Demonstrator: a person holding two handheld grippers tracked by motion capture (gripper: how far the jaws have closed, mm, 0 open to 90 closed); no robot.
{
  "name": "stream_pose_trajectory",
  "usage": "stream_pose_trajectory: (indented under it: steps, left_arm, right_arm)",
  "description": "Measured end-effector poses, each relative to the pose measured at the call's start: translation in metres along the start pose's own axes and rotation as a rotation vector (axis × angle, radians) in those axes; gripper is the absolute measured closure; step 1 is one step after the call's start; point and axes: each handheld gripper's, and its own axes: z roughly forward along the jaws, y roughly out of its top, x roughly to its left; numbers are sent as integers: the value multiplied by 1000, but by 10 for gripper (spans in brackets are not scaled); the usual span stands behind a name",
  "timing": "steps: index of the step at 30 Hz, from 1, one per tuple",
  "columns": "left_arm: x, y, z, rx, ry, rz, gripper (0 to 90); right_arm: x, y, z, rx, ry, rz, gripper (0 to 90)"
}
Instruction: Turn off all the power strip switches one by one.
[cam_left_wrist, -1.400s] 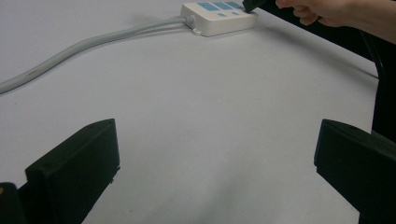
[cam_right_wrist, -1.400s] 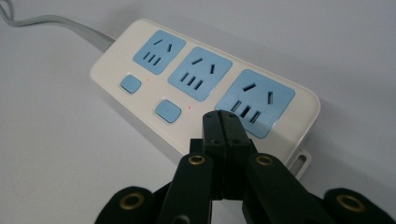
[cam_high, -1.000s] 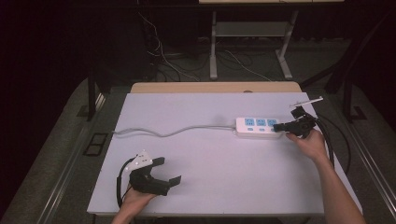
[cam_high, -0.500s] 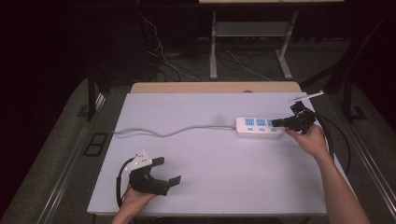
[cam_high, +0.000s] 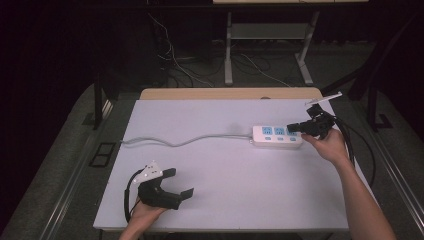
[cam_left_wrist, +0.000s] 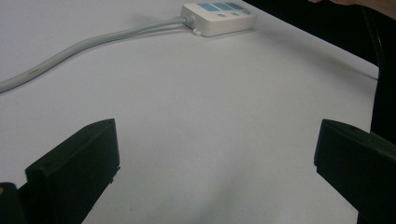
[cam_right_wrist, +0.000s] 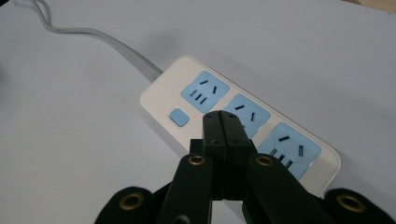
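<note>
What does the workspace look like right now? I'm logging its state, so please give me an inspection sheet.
Surface: flat white table top, bare in the middle.
Job's things: white three-socket power strip with blue faces, lying flat, no plug inserted.
Clutter: nothing seen.
Grippers: left tongs open, resting near the front edge; right tongs shut, empty, above the strip.
Cables: grey strip cord runs leftward.
Surroundings: dark floor, loose wires behind the table.

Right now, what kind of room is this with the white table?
Probably a lab or workshop set up for recording. A bare white table holds just a power strip, loose cables trail over the dark floor behind, and a metal-legged bench stands at the back.
</note>
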Motion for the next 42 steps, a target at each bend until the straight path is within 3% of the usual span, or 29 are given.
stream_pose_trajectory:
  steps: [32, 42]
  left_arm:
    - [1, 0, -3, -6, 2, 0, 0]
    - [2, 0, -3, -8, 2, 1, 0]
  right_arm:
    - [-3, -2, 36, 53, 27, 26, 900]
    - [-7, -11, 45, 64, 43, 46, 900]
